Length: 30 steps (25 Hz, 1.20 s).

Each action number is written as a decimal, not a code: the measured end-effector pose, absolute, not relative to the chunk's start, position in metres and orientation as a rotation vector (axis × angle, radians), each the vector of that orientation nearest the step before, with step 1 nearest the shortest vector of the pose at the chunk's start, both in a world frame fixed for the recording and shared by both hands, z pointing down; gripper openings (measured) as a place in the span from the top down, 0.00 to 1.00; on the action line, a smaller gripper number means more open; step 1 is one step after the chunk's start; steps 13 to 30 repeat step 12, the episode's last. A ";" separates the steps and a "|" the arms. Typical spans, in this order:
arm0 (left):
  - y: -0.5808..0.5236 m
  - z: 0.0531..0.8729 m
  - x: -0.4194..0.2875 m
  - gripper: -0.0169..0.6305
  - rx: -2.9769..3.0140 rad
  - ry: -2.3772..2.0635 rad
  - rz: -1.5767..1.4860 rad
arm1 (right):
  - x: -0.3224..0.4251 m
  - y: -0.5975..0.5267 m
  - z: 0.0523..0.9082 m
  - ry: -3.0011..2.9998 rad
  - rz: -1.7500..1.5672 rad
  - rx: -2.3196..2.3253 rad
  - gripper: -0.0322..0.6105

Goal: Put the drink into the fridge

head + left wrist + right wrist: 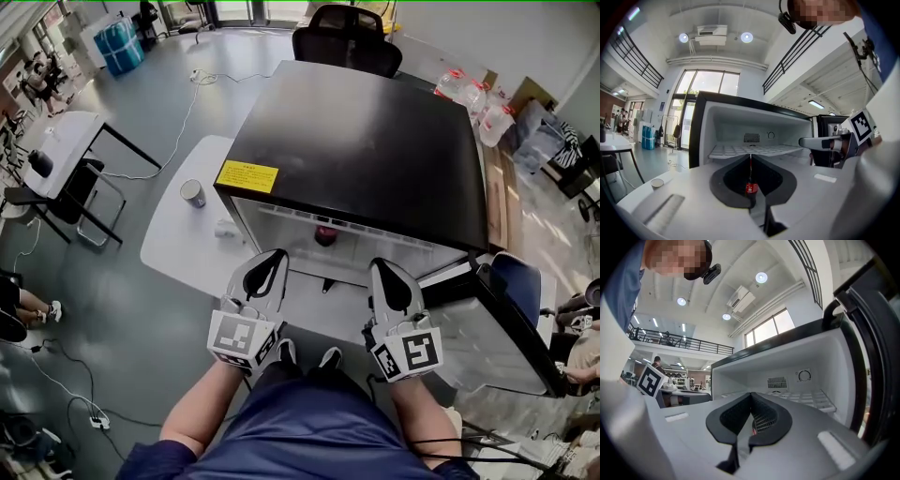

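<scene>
A black mini fridge (356, 141) stands in front of me with its door (506, 319) swung open to the right. The drink (323, 234), a dark bottle with a red label, stands inside on the fridge floor. In the left gripper view the drink (751, 187) shows through the slit between the jaws, below the wire shelf (736, 150). My left gripper (277, 255) (750, 157) is shut and holds nothing. My right gripper (380, 265) (751, 394) is also shut and empty. Both hover side by side just in front of the fridge opening.
A white table (178, 244) with a paper cup (192, 193) stands left of the fridge. A black office chair (347, 37) is behind it, and water jugs (473, 98) are at the back right. A cable (178, 131) runs over the floor.
</scene>
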<state>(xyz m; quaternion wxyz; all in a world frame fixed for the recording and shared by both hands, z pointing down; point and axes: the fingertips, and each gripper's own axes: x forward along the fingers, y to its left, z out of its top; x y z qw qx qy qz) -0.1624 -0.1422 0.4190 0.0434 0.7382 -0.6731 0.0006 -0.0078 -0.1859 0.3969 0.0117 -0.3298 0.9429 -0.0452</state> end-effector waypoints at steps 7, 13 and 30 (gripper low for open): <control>-0.139 0.432 -0.158 0.96 2.263 -2.019 0.009 | -0.004 -0.181 0.401 2.947 -0.147 -1.060 0.94; -0.138 0.437 -0.156 0.96 2.265 -2.000 0.016 | -0.002 -0.180 0.402 2.945 -0.147 -1.073 0.94; -0.138 0.437 -0.156 0.96 2.265 -2.000 0.016 | -0.002 -0.180 0.402 2.945 -0.147 -1.073 0.94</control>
